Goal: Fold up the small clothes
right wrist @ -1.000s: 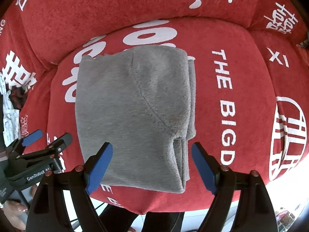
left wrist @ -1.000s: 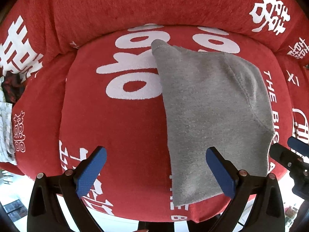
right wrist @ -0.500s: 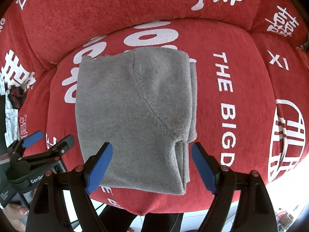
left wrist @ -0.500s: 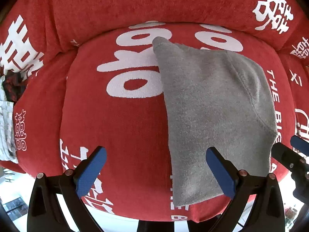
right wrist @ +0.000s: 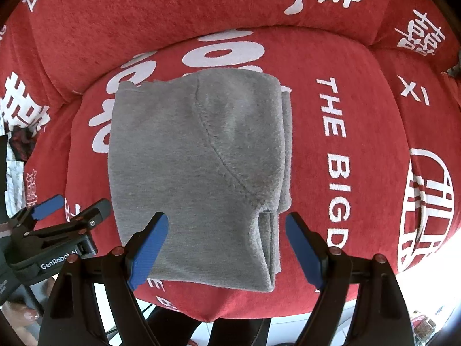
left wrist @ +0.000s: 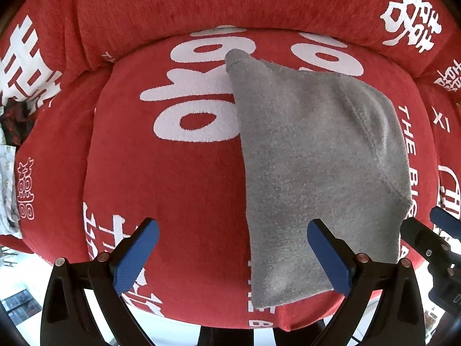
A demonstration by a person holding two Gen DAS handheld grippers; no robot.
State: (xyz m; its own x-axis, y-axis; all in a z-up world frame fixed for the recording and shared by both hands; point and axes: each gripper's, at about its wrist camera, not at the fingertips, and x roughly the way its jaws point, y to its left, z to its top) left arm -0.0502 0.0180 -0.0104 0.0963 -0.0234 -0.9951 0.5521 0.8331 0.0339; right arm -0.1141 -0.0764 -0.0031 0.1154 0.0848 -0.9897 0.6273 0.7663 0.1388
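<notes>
A folded grey fleece garment (left wrist: 314,167) lies flat on the red seat cushion (left wrist: 173,178), a seam curving across its top layer. My left gripper (left wrist: 233,248) hovers open above the garment's left edge, nothing between its blue pads. In the right wrist view the same grey garment (right wrist: 198,173) shows stacked layers along its right side. My right gripper (right wrist: 226,245) hangs open over its near right corner, apart from the cloth. The left gripper (right wrist: 60,225) shows at that view's left, and the right gripper's blue tip (left wrist: 443,222) at the left wrist view's right edge.
The red sofa with white lettering has a backrest (right wrist: 173,8) behind the seat. A dark red-and-black cloth (left wrist: 14,124) and a white patterned cloth (left wrist: 7,190) lie at the far left. A person's fingers (right wrist: 26,315) hold the left gripper. Floor shows below the cushion's front edge (right wrist: 417,311).
</notes>
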